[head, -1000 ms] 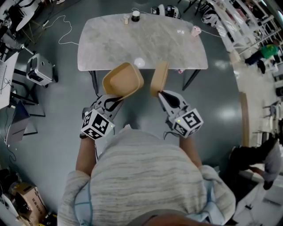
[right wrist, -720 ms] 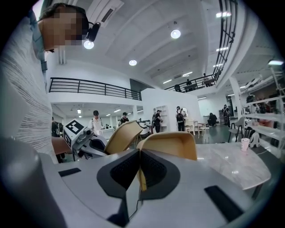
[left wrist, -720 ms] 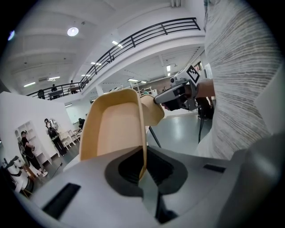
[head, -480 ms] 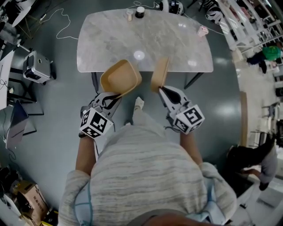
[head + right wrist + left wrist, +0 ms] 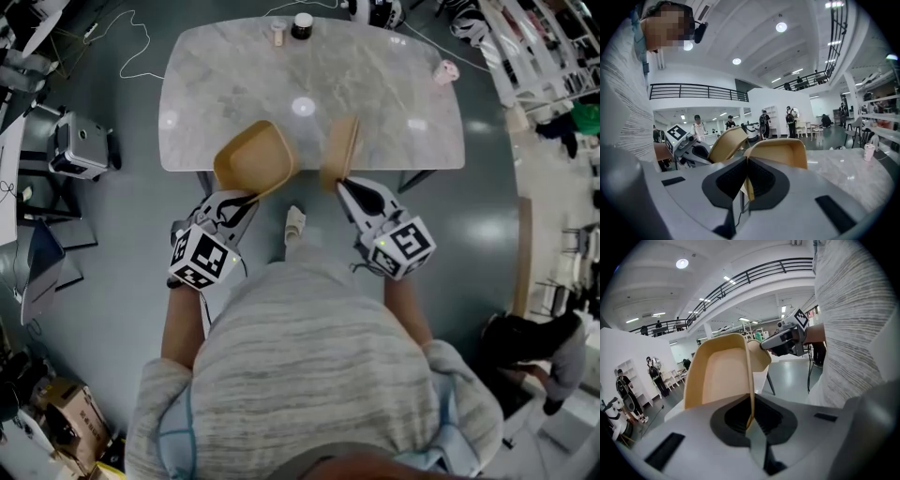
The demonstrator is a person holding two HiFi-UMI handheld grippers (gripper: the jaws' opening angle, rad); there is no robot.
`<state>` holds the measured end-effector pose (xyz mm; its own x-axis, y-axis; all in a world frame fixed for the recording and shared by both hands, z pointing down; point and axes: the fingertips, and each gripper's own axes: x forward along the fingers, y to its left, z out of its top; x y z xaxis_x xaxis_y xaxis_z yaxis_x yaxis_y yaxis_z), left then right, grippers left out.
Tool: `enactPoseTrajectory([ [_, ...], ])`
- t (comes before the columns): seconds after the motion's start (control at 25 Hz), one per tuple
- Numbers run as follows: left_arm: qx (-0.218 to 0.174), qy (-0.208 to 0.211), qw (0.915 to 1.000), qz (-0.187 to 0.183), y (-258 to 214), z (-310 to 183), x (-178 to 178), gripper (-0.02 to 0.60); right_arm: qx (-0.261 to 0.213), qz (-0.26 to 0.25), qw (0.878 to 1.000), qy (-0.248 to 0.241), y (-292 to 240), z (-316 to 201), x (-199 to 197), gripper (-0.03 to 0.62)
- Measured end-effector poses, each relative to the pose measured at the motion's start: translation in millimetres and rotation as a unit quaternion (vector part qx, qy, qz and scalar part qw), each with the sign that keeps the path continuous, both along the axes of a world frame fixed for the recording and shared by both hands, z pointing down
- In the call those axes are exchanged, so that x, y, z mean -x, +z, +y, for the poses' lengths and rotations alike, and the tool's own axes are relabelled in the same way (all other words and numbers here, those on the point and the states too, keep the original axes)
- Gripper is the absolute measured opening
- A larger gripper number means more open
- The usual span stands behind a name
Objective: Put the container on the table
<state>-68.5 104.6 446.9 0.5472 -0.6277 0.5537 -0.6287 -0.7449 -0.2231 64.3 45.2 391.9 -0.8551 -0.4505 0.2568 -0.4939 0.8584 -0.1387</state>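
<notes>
A tan rectangular container is held tilted over the near edge of the marble table, its rim clamped in my left gripper. In the left gripper view the container stands up from the shut jaws of the left gripper. A second tan piece, seen edge-on, is clamped in my right gripper. In the right gripper view this piece rises from the right gripper, with the table just beyond.
At the table's far edge stand a small bottle and a dark jar, and a pink cup sits at its right. A grey box and cables lie on the floor at left. People stand in the hall beyond.
The person has stepped towards the table. Both grippers, with the tan pieces still clamped, have come from short of the table to over its near edge.
</notes>
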Motion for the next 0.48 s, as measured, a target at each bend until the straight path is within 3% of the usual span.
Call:
enactPoseTrajectory([
  [0.48,0.017,-0.004,0.9998,-0.009,-1.0,-102.3,-6.8,0.009,0.014,0.025,0.999,-0.037,17.2,-98.9,3.1,0.011],
])
